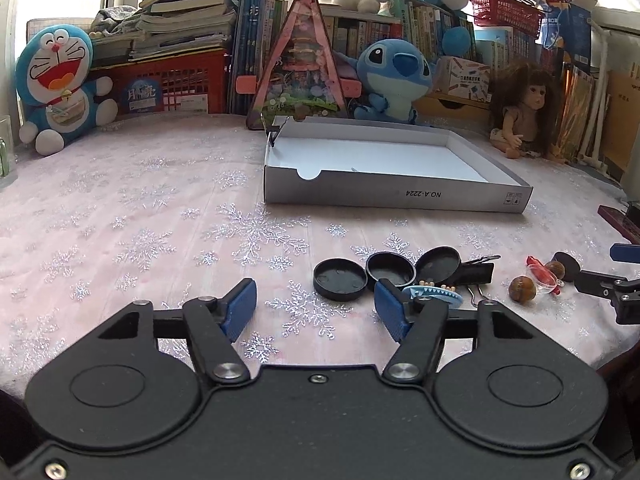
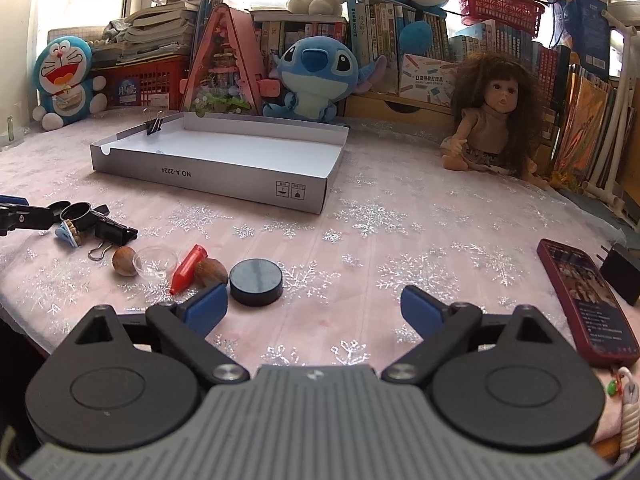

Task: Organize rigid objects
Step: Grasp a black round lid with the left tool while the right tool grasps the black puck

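Left tool: hovering spread wide, gripping nothing, just short of the caps.
Clip: already sitting on the box wall; the box is otherwise looking bare.
Caps: three lying clustered on the table, waiting.
Nuts: lying loose beside a red piece.
Puck: sitting just ahead of the right tool, which is gaping, unloaded.
Progress: seemingly barely beginning.

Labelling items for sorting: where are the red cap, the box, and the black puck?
red cap (image 2: 188, 267), right wrist view, mid-body
box (image 2: 208, 172), right wrist view, front wall
black puck (image 2: 256, 277), right wrist view, top face
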A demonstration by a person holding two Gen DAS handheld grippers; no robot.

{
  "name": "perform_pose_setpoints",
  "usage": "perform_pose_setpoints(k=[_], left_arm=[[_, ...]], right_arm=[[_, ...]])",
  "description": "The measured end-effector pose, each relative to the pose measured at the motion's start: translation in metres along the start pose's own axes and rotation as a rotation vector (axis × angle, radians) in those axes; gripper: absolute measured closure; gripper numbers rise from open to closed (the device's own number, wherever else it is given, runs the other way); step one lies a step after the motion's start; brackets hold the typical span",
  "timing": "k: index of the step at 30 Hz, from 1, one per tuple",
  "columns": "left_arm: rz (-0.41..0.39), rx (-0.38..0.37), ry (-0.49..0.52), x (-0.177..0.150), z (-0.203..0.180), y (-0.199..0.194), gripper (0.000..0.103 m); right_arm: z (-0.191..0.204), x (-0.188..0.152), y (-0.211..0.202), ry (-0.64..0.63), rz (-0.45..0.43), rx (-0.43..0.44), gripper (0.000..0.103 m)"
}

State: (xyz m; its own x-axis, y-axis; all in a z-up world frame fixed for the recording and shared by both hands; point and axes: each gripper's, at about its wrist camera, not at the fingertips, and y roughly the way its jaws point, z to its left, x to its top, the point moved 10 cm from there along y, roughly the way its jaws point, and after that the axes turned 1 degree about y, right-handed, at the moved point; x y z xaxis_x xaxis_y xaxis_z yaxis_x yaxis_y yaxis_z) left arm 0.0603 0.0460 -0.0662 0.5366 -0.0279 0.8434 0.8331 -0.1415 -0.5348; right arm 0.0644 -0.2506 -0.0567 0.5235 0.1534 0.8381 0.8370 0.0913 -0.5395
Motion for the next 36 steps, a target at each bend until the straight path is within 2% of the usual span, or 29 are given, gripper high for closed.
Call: perform_pose_setpoints(k=[6,24,28,30,32,33,36], left_arm=[[0.000,0.008,0.015,-0.002,-0.004,0.005,0.047],[-0.005,0.039,0.041,0.005,-0.011,0.023,0.047],[-0.010,0.027,0.039,0.005,-0.013,0.023,0.054],[-0.013,0.020,0.034,0.005,-0.013,0.023,0.058],[-0.015,0.016,0.029,0.006,-0.014,0.023,0.066],[-0.015,0.014,0.026,0.006,-0.014,0.023,0.073],[-0.014,0.003,0.016,0.007,-0.015,0.022,0.073]], right_arm=[[0.002,0.003,0.004,0.009,-0.003,-0.010,0.010],[0.012,0.008,0.015,0.012,0.001,0.005,0.024],[0.019,0.008,0.018,0.005,0.004,0.017,0.027],[0.022,0.009,0.018,-0.001,0.002,0.024,0.030],[0.024,0.009,0.018,-0.003,0.004,0.028,0.036],[0.025,0.009,0.018,-0.004,0.006,0.032,0.040],[0.027,0.008,0.016,-0.006,0.006,0.036,0.054]])
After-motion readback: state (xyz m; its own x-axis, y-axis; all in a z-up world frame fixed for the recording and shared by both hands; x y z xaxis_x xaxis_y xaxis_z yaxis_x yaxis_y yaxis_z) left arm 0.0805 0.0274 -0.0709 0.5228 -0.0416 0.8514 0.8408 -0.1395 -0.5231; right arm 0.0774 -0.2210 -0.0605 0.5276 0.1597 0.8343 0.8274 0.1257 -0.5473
